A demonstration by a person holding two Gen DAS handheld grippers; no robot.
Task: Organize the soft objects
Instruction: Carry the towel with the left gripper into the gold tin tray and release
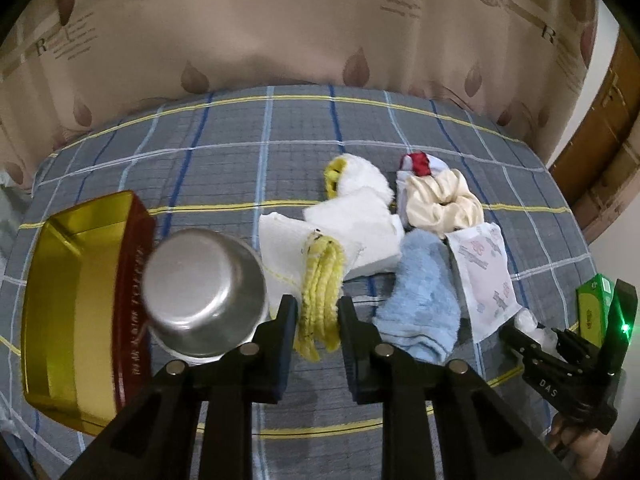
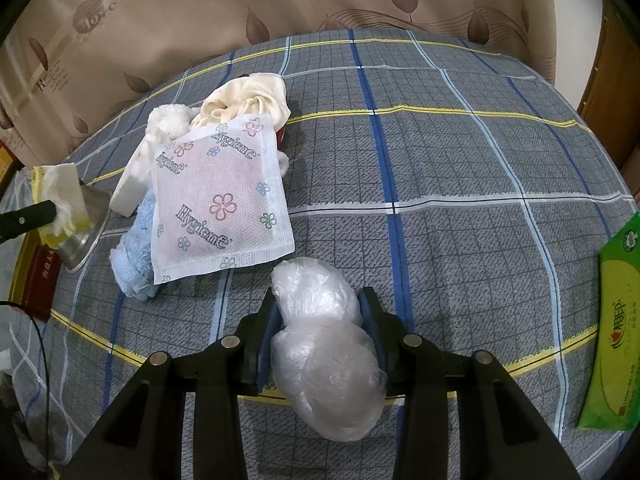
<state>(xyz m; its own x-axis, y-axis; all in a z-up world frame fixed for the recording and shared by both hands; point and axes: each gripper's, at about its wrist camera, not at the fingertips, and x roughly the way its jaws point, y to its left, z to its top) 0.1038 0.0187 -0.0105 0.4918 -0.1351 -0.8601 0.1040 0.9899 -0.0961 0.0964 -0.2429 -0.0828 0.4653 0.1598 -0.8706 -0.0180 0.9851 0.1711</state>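
My left gripper [image 1: 318, 310] is shut on a yellow-edged white cloth [image 1: 320, 292] and holds it above the plaid bed; it also shows in the right wrist view [image 2: 64, 200]. My right gripper [image 2: 320, 308] is shut on a crumpled clear plastic bag [image 2: 324, 352]. A pile of soft things lies mid-bed: a light blue fuzzy sock [image 1: 420, 304], a white "Hygiene" packet [image 2: 220, 196], a cream scrunchie [image 1: 444, 200], a white fluffy cloth [image 1: 360, 184], a folded white cloth [image 1: 356, 228] and a red-and-white item [image 1: 418, 162].
A gold and red tin box [image 1: 80, 304] sits open at the left, with an upturned steel bowl [image 1: 204, 292] beside it. A green tissue pack [image 2: 616, 320] lies at the bed's right edge. A patterned curtain [image 1: 280, 32] hangs behind the bed.
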